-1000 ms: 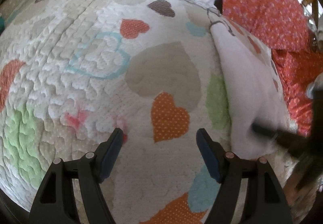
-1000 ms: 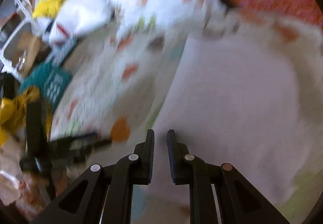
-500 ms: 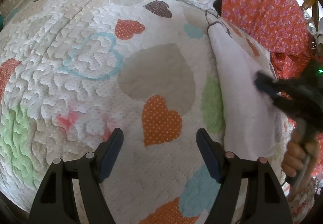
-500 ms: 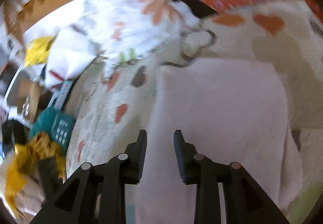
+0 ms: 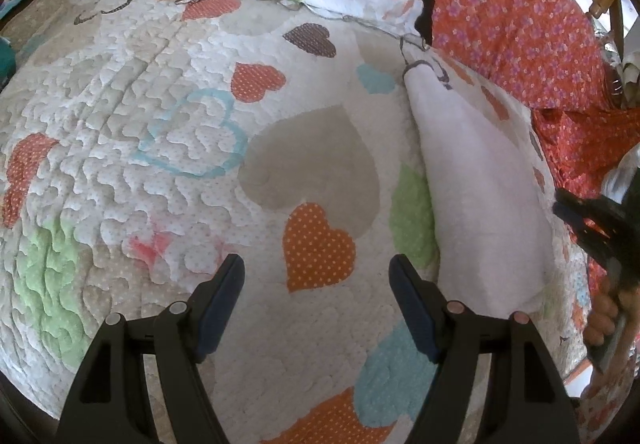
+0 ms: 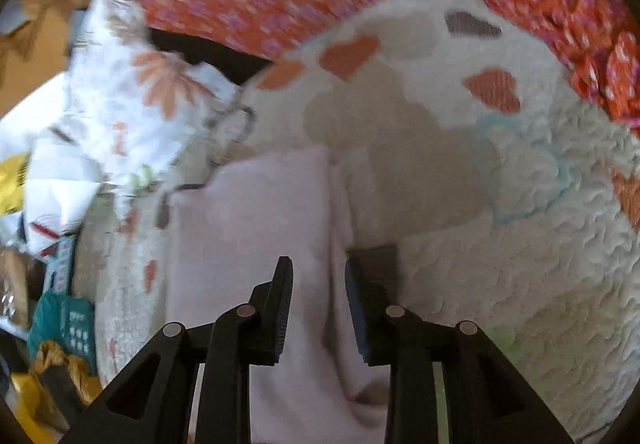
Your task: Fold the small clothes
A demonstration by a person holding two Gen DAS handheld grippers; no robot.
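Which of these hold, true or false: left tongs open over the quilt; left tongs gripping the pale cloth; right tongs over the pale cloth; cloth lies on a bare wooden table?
1. Left tongs are open over the heart quilt. True.
2. Left tongs grip the pale cloth. False: they hold nothing; the cloth lies to their right.
3. Right tongs are over the pale cloth. True.
4. The cloth lies on a bare wooden table. False: it lies on the quilt.

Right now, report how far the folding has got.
Done: the pale garment lies flat on the heart quilt as a tidy, narrow rectangle. In hand: nothing; the right gripper hangs open over its right edge, and the left gripper is open above bare quilt. Left: possibly one more fold.
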